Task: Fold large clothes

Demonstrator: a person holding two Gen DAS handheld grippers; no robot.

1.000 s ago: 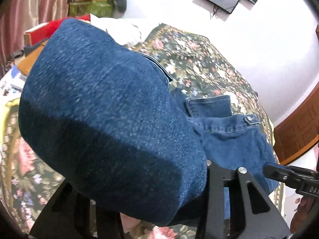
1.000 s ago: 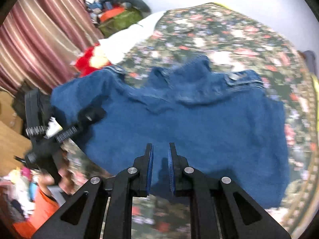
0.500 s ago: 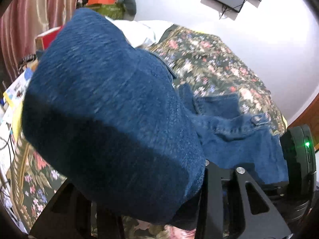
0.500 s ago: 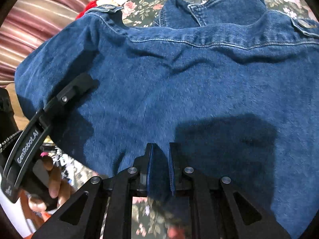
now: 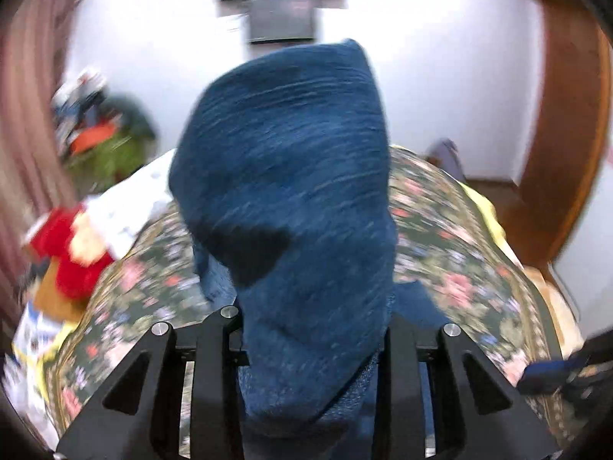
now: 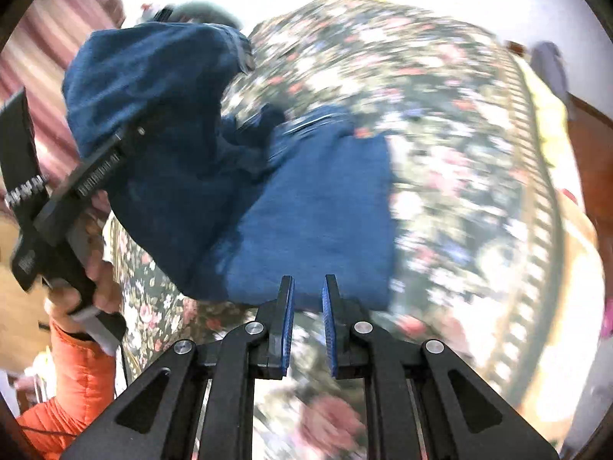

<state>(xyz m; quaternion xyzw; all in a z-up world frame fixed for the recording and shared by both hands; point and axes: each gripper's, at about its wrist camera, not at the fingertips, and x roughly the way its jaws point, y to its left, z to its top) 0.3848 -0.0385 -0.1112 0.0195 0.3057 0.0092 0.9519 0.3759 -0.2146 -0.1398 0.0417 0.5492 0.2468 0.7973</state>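
left gripper (image 5: pixel 312 345) clamped and raised, right gripper (image 6: pixel 308 326) parted with nothing between

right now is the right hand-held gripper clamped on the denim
No, the right hand-held gripper shows an empty gap between its blue pads, with the denim garment lying just beyond the tips.

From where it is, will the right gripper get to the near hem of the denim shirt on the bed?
Probably yes. The right gripper, jaws open and empty, sits just short of the shirt hem, with only bedspread between them. The left gripper holds cloth well aside.

Denim garment (image 6: pixel 318 207) on floral bedspread (image 6: pixel 459 153)
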